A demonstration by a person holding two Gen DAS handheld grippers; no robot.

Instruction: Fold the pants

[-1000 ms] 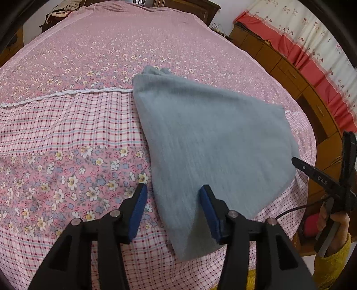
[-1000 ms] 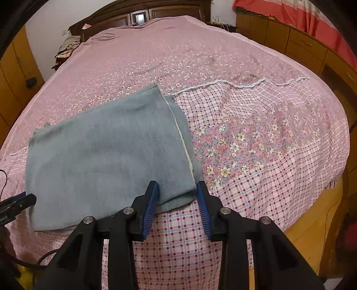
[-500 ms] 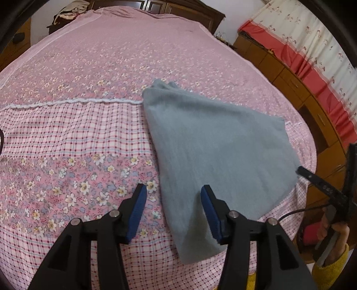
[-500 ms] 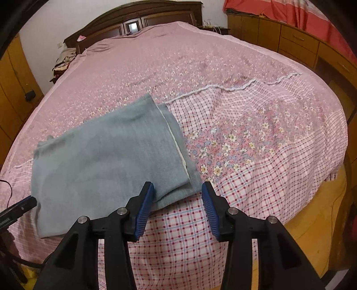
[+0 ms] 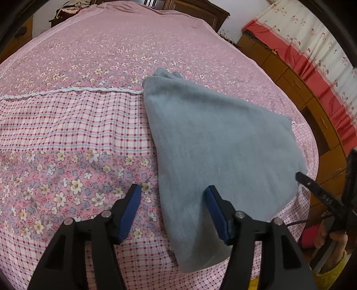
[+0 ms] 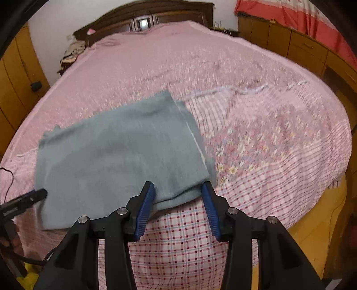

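Left gripper [image 5: 173, 208] gapes above folded pants [image 5: 218, 151].

My left gripper [image 5: 173, 201], bottom centre of the left wrist view, has its blue-padded jaws spread wide, gripping nothing. My right gripper [image 6: 178, 195], low in the right wrist view, is likewise parted and empty. At the left view's lower right edge, my right hand [image 5: 330, 236] grips its handle, yellow cuff showing.

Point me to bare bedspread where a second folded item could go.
Free: the checked and floral bedspread right of the pants, and the pink stretch up to the headboard. Tight: the near edge, where both open grippers hover.
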